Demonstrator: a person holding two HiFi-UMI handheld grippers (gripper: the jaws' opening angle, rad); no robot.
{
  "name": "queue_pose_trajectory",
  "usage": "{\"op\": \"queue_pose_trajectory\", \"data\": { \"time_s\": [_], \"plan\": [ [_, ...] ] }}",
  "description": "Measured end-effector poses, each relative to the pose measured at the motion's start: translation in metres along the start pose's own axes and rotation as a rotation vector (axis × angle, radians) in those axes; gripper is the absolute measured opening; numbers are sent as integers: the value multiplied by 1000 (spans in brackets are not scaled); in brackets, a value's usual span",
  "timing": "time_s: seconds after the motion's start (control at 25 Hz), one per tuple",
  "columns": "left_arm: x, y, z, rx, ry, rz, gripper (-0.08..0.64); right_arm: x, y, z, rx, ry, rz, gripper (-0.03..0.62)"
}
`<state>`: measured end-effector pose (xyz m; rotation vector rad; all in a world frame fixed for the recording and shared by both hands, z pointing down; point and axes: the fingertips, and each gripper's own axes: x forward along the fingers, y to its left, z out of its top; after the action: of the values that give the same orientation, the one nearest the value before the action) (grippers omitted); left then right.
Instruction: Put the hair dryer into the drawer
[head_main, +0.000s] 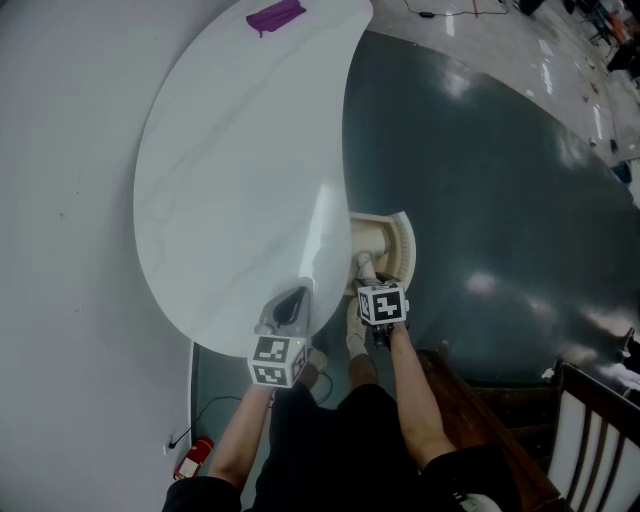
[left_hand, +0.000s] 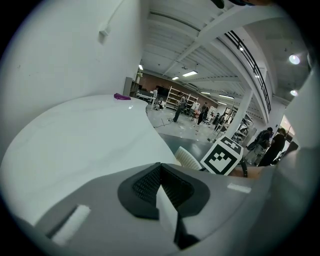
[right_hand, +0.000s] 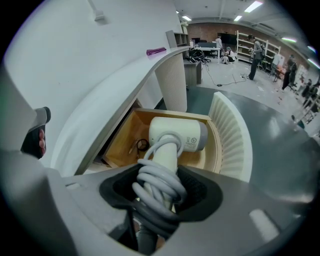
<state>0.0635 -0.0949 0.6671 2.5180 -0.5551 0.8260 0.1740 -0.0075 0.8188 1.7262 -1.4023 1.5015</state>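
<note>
Nearest, two hand-held grippers. Right hand-held gripper (right_hand: 162, 172) spread wide and clamped on the handle of the one hair dryer (right_hand: 177, 135): cream, smooth plastic, with a barrel-shaped head. One grey cord (right_hand: 159, 197) coiled in loops round the handle, between the ribbed black pads. Dryer head down inside the single open drawer (right_hand: 232, 135), over its bare wooden bottom; contact with the wood not clear. Drawer front curved, white, finely ribbed. Left hand-held gripper (left_hand: 160, 182) closed tip to tip, gripping nothing, over the near edge of the counter (head_main: 230, 180). Counter top white, smooth, oval. At its far end, one small purple thing (head_main: 275, 16). Beyond, glossy dark floor (head_main: 500, 200).
</note>
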Motion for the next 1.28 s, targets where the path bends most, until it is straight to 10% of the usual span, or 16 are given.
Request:
{"op": "queue_pose_trajectory", "data": {
  "time_s": [1.28],
  "plan": [
    [12,9,-17,163,46,-149,6,36,3,-32,226,-91,-105,221]
  ]
}}
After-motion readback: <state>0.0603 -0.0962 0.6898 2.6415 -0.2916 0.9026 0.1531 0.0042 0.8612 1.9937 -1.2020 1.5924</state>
